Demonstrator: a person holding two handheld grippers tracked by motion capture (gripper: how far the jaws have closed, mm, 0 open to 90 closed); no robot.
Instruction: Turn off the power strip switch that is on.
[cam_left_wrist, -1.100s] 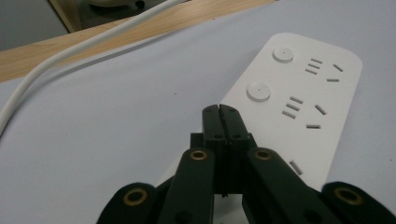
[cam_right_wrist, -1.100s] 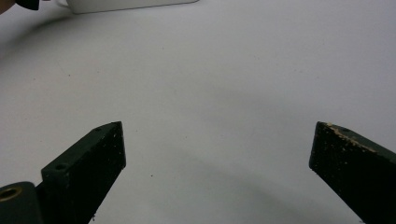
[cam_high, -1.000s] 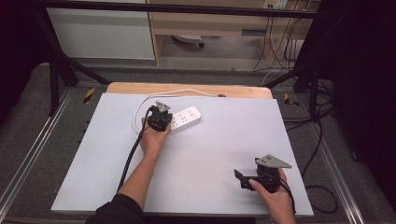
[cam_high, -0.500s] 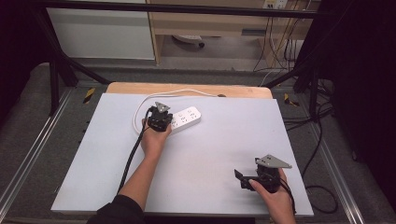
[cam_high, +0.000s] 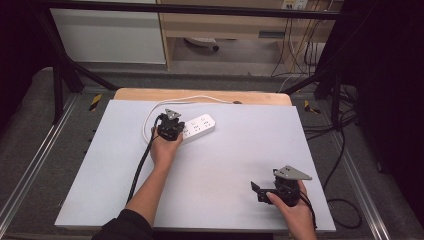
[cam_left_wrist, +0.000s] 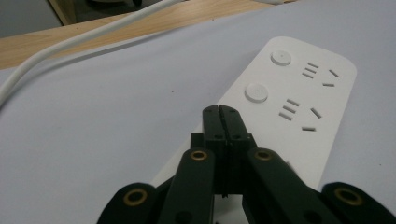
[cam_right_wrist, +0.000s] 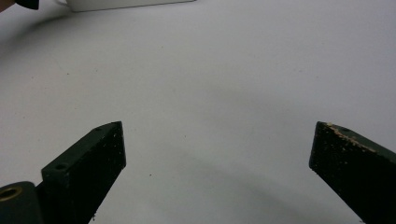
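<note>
Power strip (cam_high: 199, 127) lies at the worktop's (cam_high: 225, 165) far edge, left tool (cam_left_wrist: 219, 111) pinched together over its near end; right tool (cam_right_wrist: 217, 149) gapes apart, well away. Press squarely on a button, I'd say.

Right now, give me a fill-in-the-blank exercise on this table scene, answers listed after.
1. The left tool has its jaws ____ above the white power strip.
2. The right tool has its jaws ____ over the bare grey mat.
3. The power strip's cord is coloured ____.
4. On the power strip, beside the sockets, sit two round ____.

Missing words: shut; open; white; buttons
</note>
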